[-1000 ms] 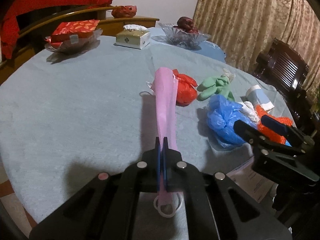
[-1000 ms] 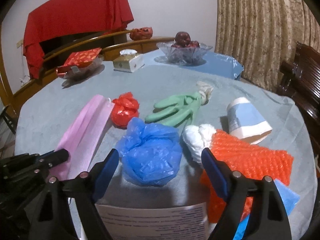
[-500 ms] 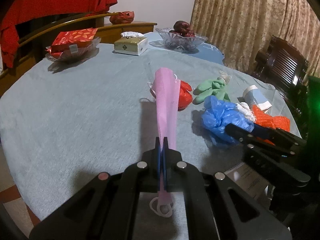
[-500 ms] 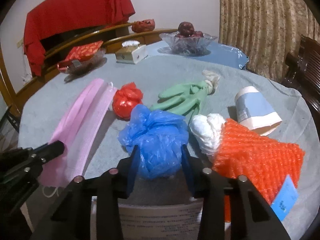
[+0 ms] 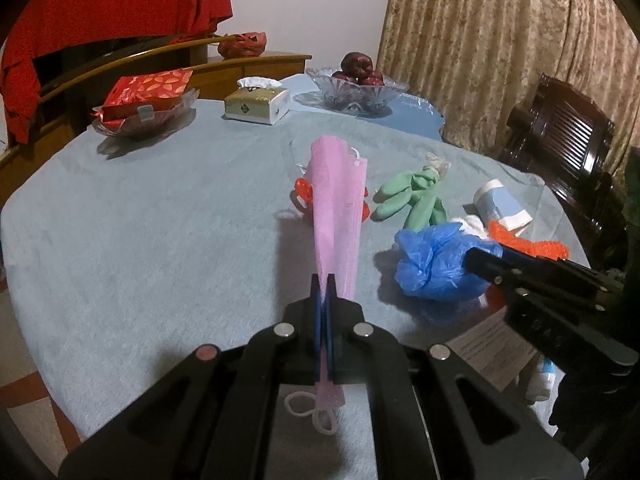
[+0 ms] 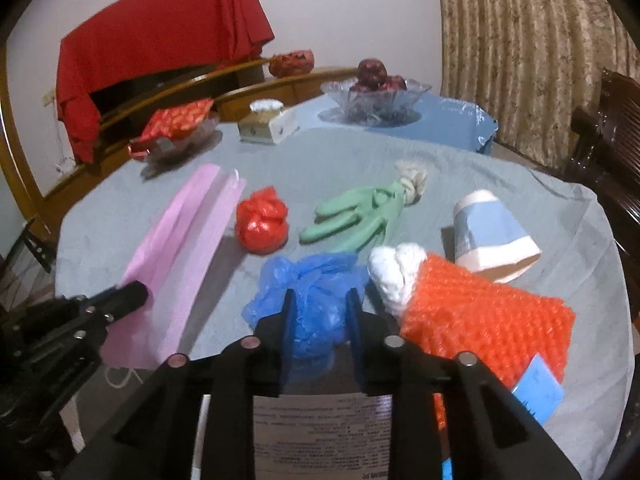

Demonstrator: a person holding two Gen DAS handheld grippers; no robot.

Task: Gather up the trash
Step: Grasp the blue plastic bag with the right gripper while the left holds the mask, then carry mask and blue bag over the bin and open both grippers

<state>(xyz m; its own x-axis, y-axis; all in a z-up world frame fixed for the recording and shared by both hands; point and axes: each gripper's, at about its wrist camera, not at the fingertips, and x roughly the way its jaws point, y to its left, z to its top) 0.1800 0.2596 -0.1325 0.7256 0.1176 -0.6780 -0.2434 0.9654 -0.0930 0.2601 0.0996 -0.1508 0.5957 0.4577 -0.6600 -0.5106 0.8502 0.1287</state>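
My left gripper (image 5: pixel 323 280) is shut on a pink face mask (image 5: pixel 338 204) and holds it above the table; the mask also shows in the right wrist view (image 6: pixel 180 248). My right gripper (image 6: pixel 320 300) is shut on a crumpled blue plastic bag (image 6: pixel 308 300), also seen in the left wrist view (image 5: pixel 432 264), lifted slightly off the cloth. On the grey-blue tablecloth (image 6: pixel 360 168) lie a red plastic ball (image 6: pixel 262 226), a green glove (image 6: pixel 356 216), a paper cup (image 6: pixel 490 236), a white wad (image 6: pixel 396 276) and orange bubble wrap (image 6: pixel 484 320).
A printed paper sheet (image 6: pixel 320 432) lies under my right gripper. At the back stand a tissue box (image 5: pixel 258 102), a glass fruit bowl (image 5: pixel 358 88) and a dish with a red packet (image 5: pixel 146 106). A dark wooden chair (image 5: pixel 560 148) stands at the right.
My right gripper has closed from wide open onto the blue bag and raised it a little. My left gripper has lifted further with the pink mask.
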